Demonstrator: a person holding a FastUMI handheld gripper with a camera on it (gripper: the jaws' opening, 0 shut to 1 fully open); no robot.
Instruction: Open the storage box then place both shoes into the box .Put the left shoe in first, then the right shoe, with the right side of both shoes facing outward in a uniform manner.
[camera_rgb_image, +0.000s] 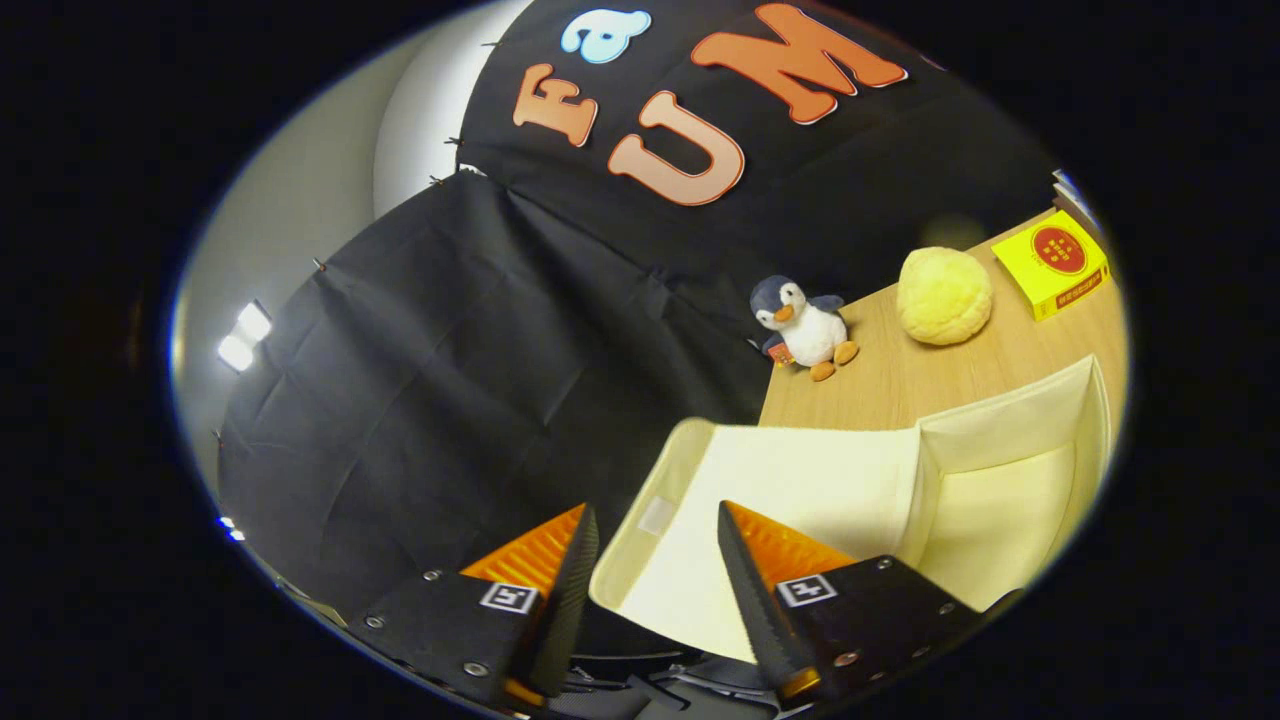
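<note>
while the jaws (655, 525) are standing apart, gripping nothing, the cream storage box (830, 490) is lying open just ahead of them on the desk (900, 385); beyond it are sitting a toy penguin (803, 325), yellow plush ball (944, 295) and yellow carton (1052, 262).

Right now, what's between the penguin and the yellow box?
In the gripper view, a fluffy yellow ball sits between the penguin and the yellow box.
</note>
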